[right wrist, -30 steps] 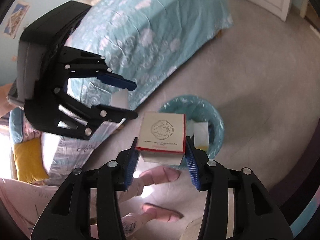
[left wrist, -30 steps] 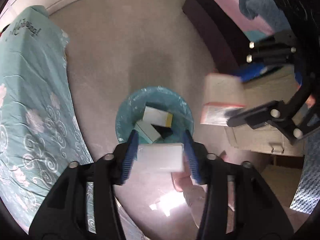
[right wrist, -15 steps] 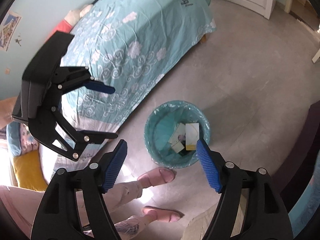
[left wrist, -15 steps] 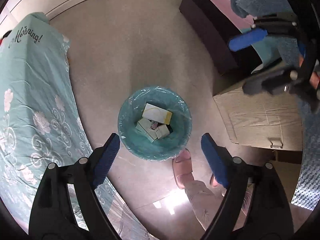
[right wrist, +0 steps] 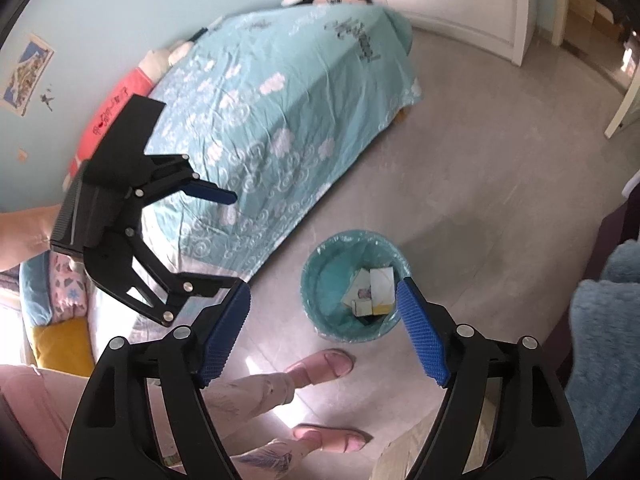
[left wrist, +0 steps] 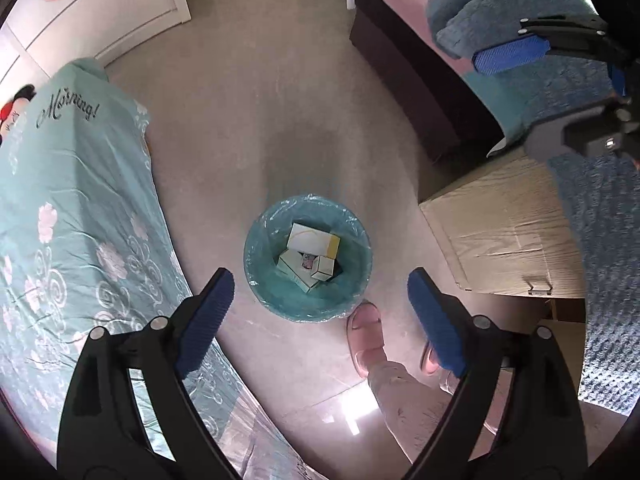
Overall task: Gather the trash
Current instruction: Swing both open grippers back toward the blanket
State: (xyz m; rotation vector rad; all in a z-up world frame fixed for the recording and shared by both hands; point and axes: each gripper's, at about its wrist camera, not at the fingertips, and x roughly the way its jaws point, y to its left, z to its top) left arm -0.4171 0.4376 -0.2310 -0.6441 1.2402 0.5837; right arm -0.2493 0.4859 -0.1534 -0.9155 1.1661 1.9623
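Note:
A round bin with a teal liner (left wrist: 256,240) stands on the grey floor, and several small cardboard boxes (left wrist: 314,240) lie inside it. My left gripper (left wrist: 318,274) hangs high over the bin. Its jaws are opening and nothing is between them. In the right wrist view the same bin (right wrist: 320,264) and its boxes (right wrist: 380,280) sit below my right gripper (right wrist: 322,283), whose jaws are also opening and empty. Each gripper shows in the other's view: the right gripper (left wrist: 484,106) at the upper right, the left gripper (right wrist: 234,239) at the left, over the bed's edge.
A bed with a teal cover (left wrist: 72,200) runs along the left of the bin. A light wooden cabinet (left wrist: 500,240) and a dark bed base (left wrist: 400,72) stand to the right. The person's feet in pink slippers (left wrist: 366,336) are just in front of the bin.
A second ago each gripper was shut on a box above the bin. Both have let go, the boxes now lie in the bin, and both grippers have risen with wider jaws.

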